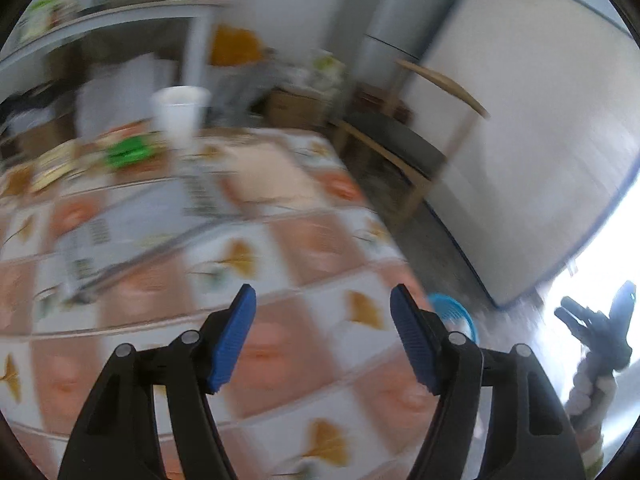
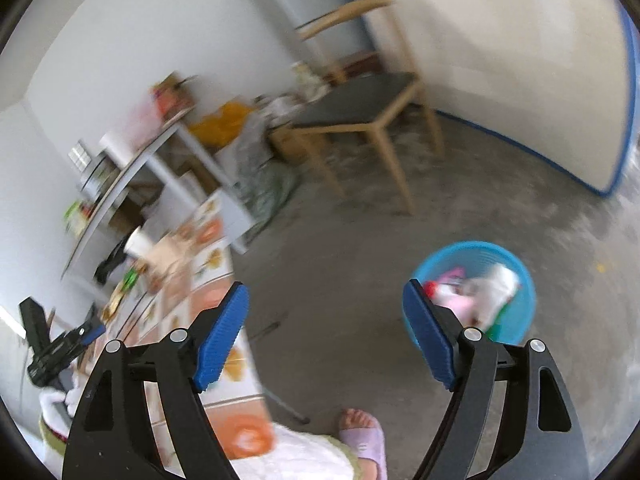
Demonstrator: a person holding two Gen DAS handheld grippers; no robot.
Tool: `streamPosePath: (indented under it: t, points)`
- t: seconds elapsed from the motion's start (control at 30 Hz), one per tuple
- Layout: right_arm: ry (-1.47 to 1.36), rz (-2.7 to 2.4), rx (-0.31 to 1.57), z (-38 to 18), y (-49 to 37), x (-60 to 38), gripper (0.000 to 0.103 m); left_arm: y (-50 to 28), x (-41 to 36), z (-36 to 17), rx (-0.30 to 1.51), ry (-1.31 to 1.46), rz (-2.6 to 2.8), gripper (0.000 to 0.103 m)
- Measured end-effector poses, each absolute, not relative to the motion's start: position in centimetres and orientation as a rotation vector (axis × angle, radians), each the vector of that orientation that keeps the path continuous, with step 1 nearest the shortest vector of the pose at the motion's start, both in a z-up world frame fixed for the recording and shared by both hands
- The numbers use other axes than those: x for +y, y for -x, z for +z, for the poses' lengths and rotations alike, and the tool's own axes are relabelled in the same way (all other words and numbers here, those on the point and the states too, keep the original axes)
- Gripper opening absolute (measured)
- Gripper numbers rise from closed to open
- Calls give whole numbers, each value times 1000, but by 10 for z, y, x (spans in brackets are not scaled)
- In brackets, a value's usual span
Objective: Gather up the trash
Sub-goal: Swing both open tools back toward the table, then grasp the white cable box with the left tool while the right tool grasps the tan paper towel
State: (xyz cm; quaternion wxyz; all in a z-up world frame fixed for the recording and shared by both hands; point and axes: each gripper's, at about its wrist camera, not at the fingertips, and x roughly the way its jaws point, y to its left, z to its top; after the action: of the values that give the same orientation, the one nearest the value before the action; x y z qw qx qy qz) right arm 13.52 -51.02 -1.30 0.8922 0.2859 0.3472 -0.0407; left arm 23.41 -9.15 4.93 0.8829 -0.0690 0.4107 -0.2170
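Both views are blurred by motion. My left gripper (image 1: 322, 334) hangs open over the patterned tablecloth (image 1: 304, 248), nothing between its blue pads. On the far part of the table stand a white cup (image 1: 180, 114), a green wrapper (image 1: 127, 153) and a flat printed sheet (image 1: 136, 224). My right gripper (image 2: 326, 334) is open and empty above the concrete floor. Just right of it sits a blue bin (image 2: 510, 316) with white and pink trash (image 2: 480, 288) inside. The bin's rim (image 1: 454, 310) peeks out behind the left gripper's right finger. The other gripper (image 1: 600, 324) shows at the right edge.
A wooden chair (image 2: 360, 116) with a dark seat stands on the floor beyond the table corner. A white shelf (image 2: 160, 168) with clutter and boxes lines the back wall. A person's foot in a lilac slipper (image 2: 366, 440) is near the table edge.
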Motion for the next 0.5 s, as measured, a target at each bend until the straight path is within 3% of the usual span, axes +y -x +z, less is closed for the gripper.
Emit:
streamPosePath:
  t: [0.2,0.5]
  points:
    - [-542,93,799,0,-197,-447,77,-272,-13,42,837,159,-300,68]
    - [-297,287,886,11,-326,-326,85,-375,25,26,871,147,-264,69]
